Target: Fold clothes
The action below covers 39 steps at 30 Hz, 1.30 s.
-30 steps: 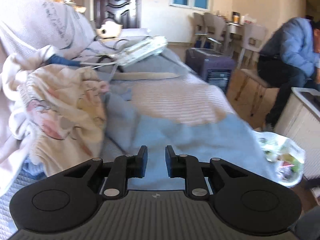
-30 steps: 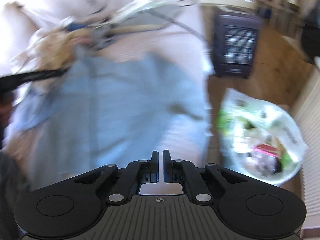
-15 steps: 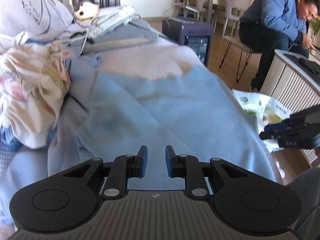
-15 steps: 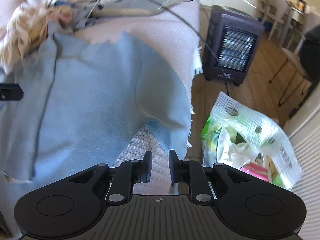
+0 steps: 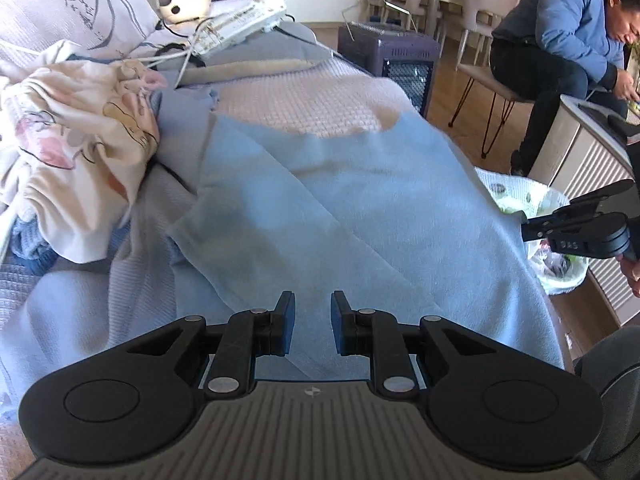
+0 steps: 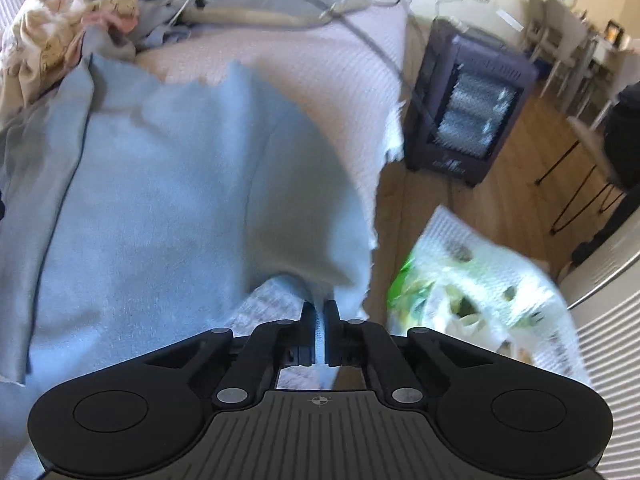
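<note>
A light blue cloth [image 5: 360,208] lies spread over the bed, its ragged edge hanging near the bed's right side [image 6: 160,200]. My right gripper [image 6: 319,320] is shut on a fold of that cloth at its near right edge; fabric shows between the pads. In the left wrist view the right gripper [image 5: 576,224] appears at the right, beside the cloth's border. My left gripper [image 5: 313,320] hovers just over the near part of the cloth, jaws a little apart with nothing pinched between them.
A crumpled floral garment [image 5: 80,132] lies heaped at the left of the bed. A white power strip [image 5: 240,24] with cables rests at the far end. Beside the bed stand a dark heater [image 6: 468,120] and a full plastic bag [image 6: 480,292]. A person [image 5: 560,40] sits at the right.
My right gripper, open half a second ago, has shut on the cloth's edge. Both grippers have sunk closer to the cloth.
</note>
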Each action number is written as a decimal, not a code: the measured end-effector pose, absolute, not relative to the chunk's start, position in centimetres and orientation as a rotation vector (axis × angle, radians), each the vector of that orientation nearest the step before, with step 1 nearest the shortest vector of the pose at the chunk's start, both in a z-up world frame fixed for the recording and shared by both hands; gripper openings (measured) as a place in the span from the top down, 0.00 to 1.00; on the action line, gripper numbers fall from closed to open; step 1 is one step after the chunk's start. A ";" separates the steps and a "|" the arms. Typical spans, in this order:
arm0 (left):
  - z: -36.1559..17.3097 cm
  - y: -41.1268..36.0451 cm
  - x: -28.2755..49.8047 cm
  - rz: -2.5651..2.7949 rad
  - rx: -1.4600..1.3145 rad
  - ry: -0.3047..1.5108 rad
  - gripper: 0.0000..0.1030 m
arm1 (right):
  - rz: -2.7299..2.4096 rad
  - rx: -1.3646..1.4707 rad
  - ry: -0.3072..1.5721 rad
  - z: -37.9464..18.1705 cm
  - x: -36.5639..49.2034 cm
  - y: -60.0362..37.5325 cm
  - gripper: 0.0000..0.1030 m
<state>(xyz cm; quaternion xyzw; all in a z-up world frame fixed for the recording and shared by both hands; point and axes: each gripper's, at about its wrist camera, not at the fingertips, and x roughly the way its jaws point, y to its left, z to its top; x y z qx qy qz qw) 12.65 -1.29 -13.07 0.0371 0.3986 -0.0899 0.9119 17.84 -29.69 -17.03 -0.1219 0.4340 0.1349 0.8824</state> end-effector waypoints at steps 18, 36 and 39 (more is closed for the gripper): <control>-11.7 1.3 10.7 -0.149 0.017 0.783 0.82 | 0.590 -0.400 0.639 -9.8 13.7 -16.2 0.96; -11.0 -1.0 12.2 -0.243 0.024 0.765 0.79 | 0.502 -0.254 0.771 -10.3 9.9 -23.5 0.75; -11.3 -2.3 12.3 -0.267 0.038 0.773 0.79 | 0.355 -0.179 0.829 -12.3 12.4 -27.8 0.75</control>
